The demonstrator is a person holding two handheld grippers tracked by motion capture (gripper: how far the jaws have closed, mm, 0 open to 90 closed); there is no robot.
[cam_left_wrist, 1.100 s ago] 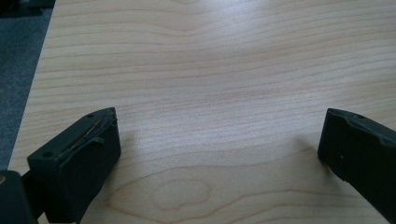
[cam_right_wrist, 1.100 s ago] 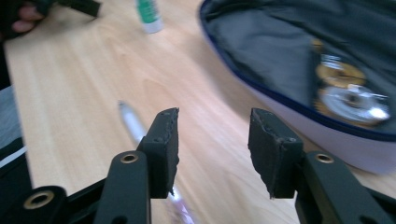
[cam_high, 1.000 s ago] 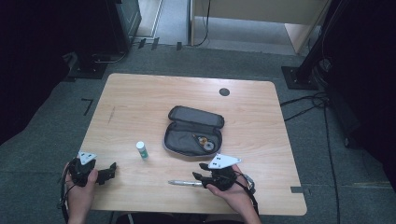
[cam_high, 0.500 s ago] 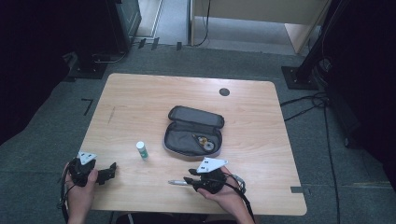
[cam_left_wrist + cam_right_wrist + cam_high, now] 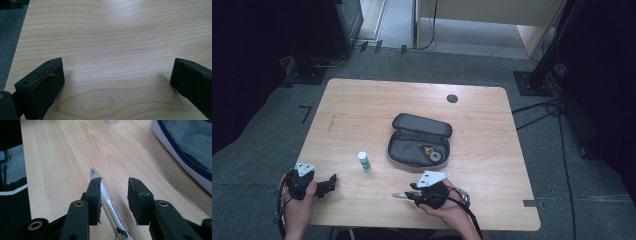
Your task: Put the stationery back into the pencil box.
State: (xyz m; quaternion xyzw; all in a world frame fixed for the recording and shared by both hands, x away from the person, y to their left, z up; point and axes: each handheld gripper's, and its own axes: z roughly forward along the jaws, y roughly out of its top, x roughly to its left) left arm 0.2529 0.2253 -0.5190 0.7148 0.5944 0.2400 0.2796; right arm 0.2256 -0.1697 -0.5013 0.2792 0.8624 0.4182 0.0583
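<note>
No readable text, label, brand or number anywhere. Pen (image 5: 110,205) barrel carries small dark print in right gripper view, too blurred to read. Small white bottle (image 5: 363,160) on table (image 5: 362,105) shows no legible label in high view. Open pencil case (image 5: 419,141): contents too small to show any marking.

Left hand-held gripper (image 5: 117,82), jaws wide apart, low over bare pale wooden table (image 5: 120,37).
</note>
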